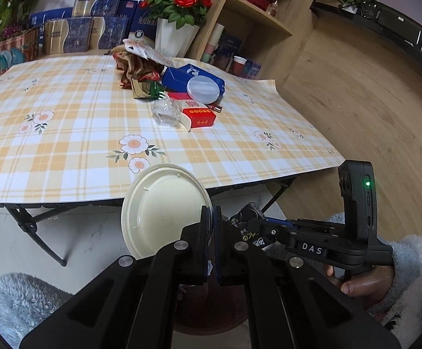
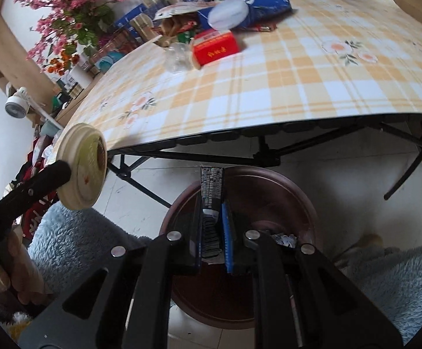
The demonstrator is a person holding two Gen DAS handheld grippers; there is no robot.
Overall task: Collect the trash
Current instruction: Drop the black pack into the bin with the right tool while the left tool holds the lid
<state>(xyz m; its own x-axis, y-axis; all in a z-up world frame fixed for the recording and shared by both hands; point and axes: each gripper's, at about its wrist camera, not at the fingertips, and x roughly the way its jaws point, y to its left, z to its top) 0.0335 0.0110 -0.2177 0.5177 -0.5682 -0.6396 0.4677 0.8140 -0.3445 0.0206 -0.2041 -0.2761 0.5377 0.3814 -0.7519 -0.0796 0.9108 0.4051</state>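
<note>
My left gripper (image 1: 210, 213) is shut on the rim of a cream round plastic lid (image 1: 164, 209), held off the table's front edge; the same lid (image 2: 81, 165) shows at the left of the right wrist view. My right gripper (image 2: 213, 212) is shut on a flat black printed packet (image 2: 212, 192), which stands up between its pads above a brown round bin (image 2: 269, 195) on the floor. In the left wrist view the right gripper (image 1: 248, 218) sits just right of my left one. Trash lies on the checked table (image 1: 65, 133): a red box (image 1: 200, 116), a blue box (image 1: 182, 77), a clear lid (image 1: 203, 88), crumpled wrappers (image 1: 138, 72).
A vase of red roses (image 1: 176, 32) and several gift boxes (image 1: 77, 29) stand behind the table, with wooden shelves (image 1: 257, 14) at the right. The folding table's black legs (image 2: 269, 157) cross just beyond the bin. A person's fluffy sleeve (image 1: 408, 276) is at the lower right.
</note>
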